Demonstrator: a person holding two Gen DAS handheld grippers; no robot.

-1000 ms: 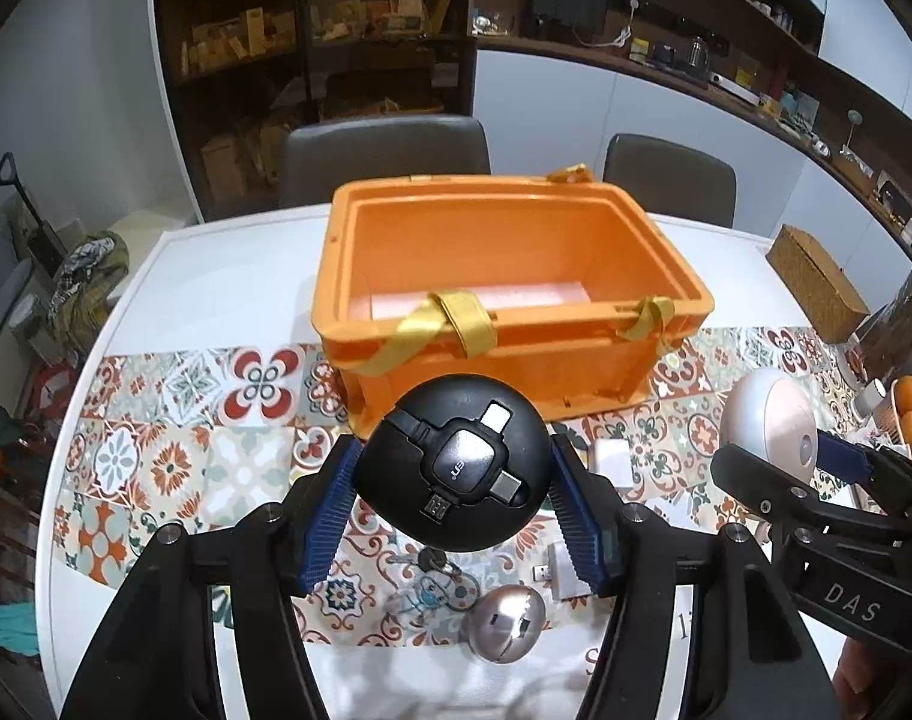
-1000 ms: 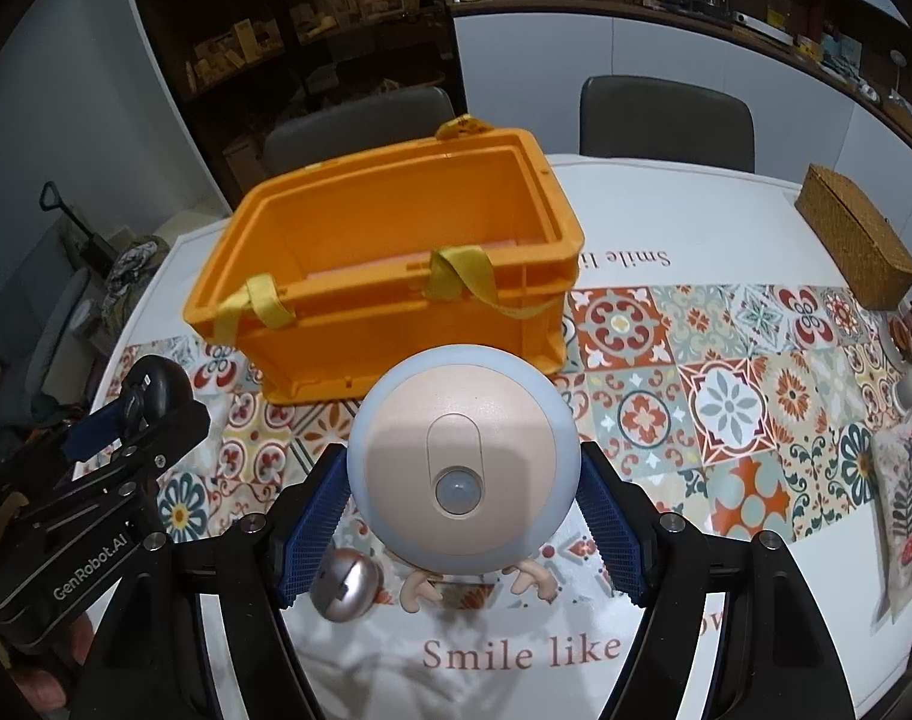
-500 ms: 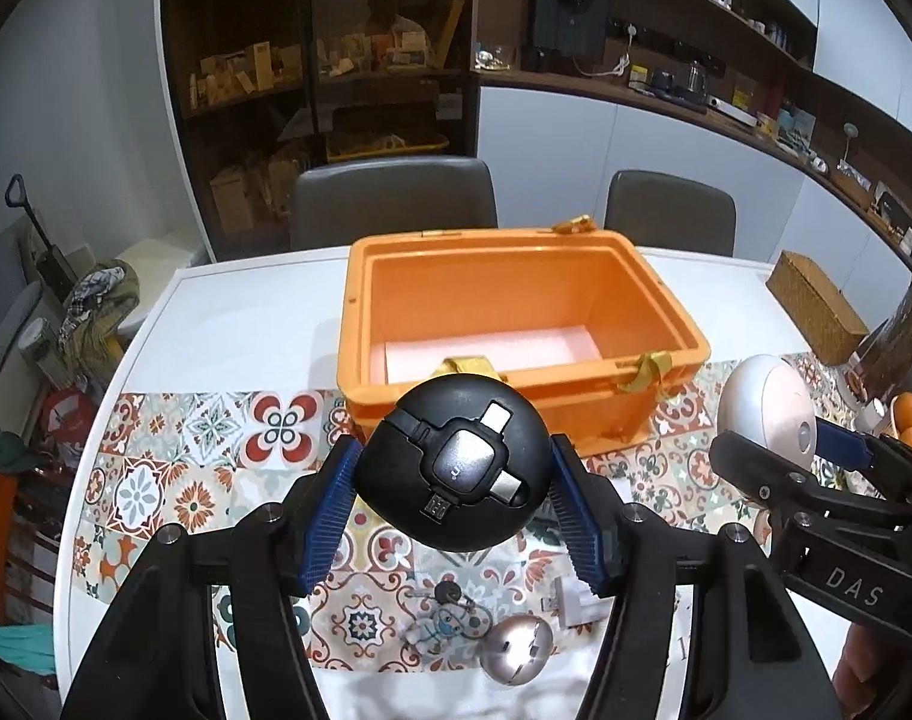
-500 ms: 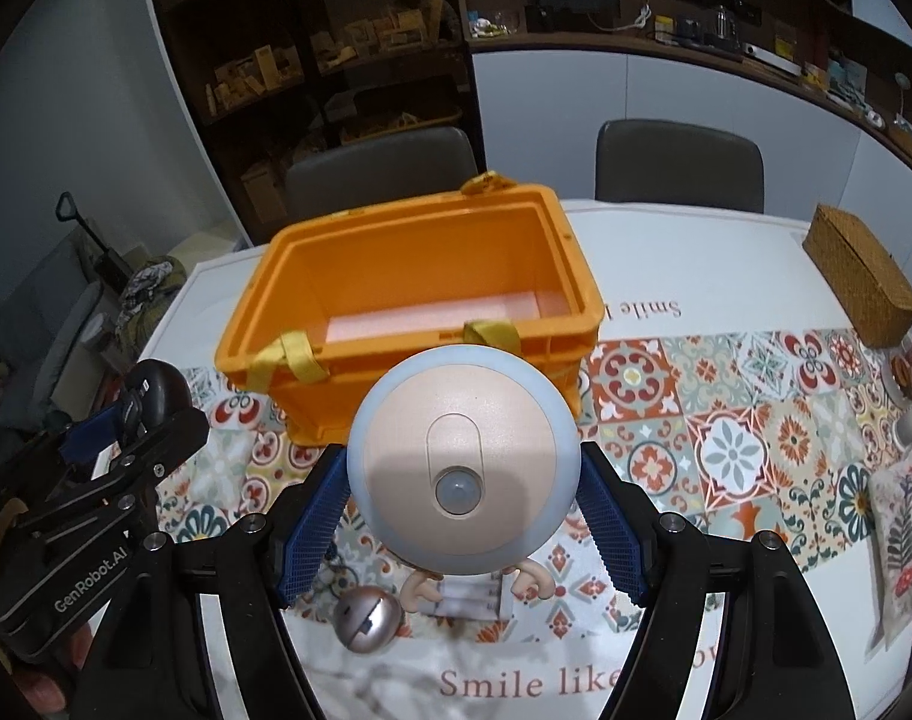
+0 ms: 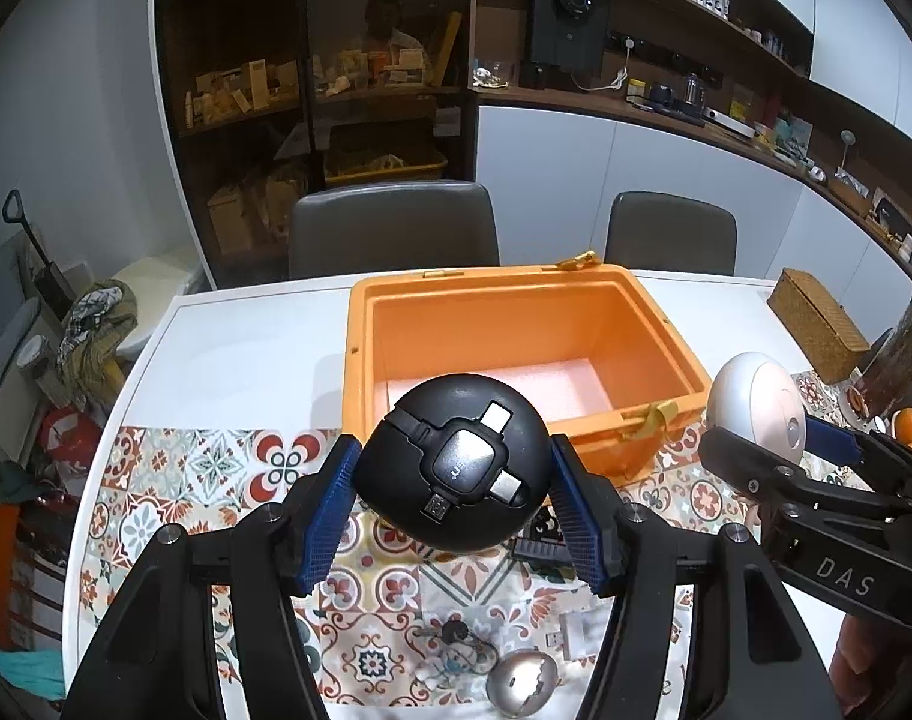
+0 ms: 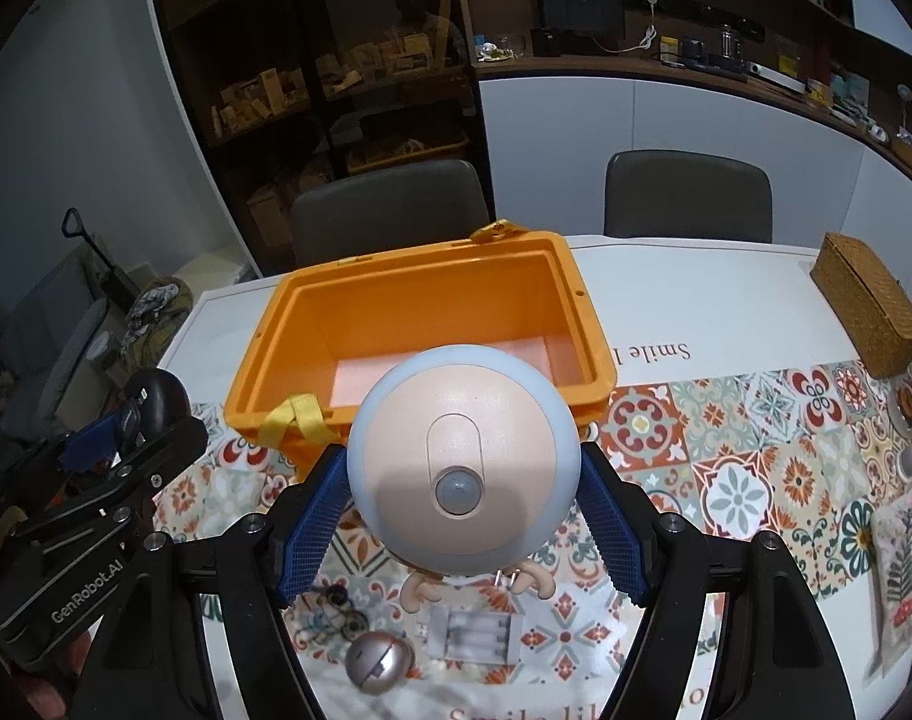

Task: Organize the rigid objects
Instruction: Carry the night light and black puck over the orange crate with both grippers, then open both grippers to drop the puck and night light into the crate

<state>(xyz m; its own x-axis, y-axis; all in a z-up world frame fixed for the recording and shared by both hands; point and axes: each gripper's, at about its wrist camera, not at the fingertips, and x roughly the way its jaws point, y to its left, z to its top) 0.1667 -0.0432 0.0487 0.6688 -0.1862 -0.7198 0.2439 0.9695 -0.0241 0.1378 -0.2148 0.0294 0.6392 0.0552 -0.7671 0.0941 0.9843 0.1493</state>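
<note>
Orange crate (image 5: 666, 330) sits straight ahead of both hands on the bench (image 5: 246, 330), its long side across them. Left hand-held gripper (image 5: 456, 501) clamps a black ball (image 5: 456, 462); right hand-held gripper (image 6: 462, 510) clamps a pale dome light (image 6: 462, 462). Both look about equally near.

Bright, sharp centres (edges perhaps vignetted)
</note>
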